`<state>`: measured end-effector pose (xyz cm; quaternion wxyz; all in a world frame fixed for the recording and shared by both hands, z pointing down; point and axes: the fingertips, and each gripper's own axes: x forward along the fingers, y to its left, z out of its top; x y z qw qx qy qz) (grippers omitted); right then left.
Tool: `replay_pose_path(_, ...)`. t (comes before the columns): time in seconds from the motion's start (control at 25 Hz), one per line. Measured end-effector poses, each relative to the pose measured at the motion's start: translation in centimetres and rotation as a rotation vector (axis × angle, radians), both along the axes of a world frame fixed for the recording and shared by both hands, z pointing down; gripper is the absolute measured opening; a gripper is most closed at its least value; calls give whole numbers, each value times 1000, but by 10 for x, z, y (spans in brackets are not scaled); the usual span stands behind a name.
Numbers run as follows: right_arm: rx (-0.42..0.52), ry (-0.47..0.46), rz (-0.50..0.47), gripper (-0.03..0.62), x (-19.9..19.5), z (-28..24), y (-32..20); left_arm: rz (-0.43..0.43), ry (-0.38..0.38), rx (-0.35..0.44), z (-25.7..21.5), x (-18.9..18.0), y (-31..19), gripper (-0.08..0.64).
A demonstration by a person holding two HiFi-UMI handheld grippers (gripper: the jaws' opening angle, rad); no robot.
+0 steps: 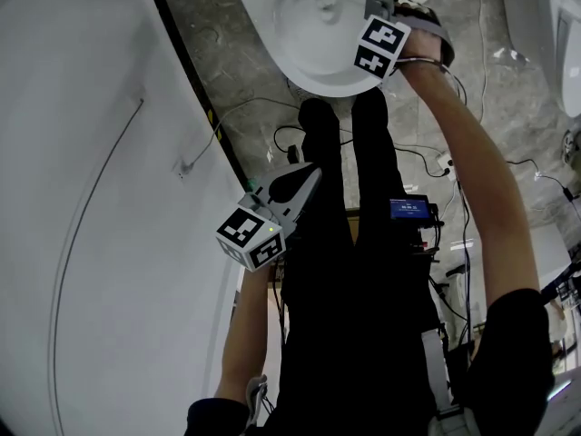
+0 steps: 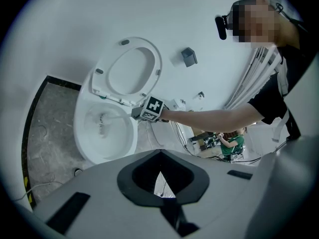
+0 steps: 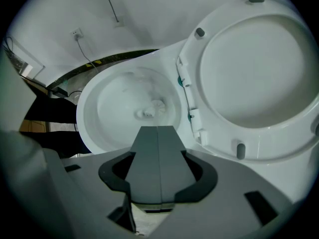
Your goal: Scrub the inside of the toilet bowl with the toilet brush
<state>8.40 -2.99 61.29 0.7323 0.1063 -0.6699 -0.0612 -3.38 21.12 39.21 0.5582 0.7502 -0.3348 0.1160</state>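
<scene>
The white toilet bowl sits at the top of the head view, its seat and lid raised. My right gripper reaches over the bowl's rim, jaws pressed together on the toilet brush's handle. The left gripper view shows the thin white handle running from my right gripper down to the brush head low inside the bowl. In the right gripper view the brush head lies just beyond my right gripper. My left gripper hangs shut and empty beside the person's legs.
A white curved wall with a black-and-yellow strip bounds the left. Cables trail over the grey marbled floor. A device with a blue screen hangs at the person's waist. Another person in green is far behind.
</scene>
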Motion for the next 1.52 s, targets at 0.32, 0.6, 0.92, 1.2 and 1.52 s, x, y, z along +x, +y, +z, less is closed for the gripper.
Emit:
replay_pose_path(0.32,23,-18,-14,187,-22,8,-8,-1,1,-3,2,0,-1,8)
replay_pose_path(0.6,-10,-3,-44,182,-46,38,2,2,3,-23,5,0,5,8)
replay_pose_path(0.92,-119,-110,-28,170,-77,39,37,-3,0,-16,5,1,3,8)
replay_pose_path(1.2,-169,-140,35,170,-73,36,64,2,9,-3,3,5,5,8)
replay_pose_path(1.52,-223,-221,189,172,-66,23,89,5,15,6,2,12,6,8)
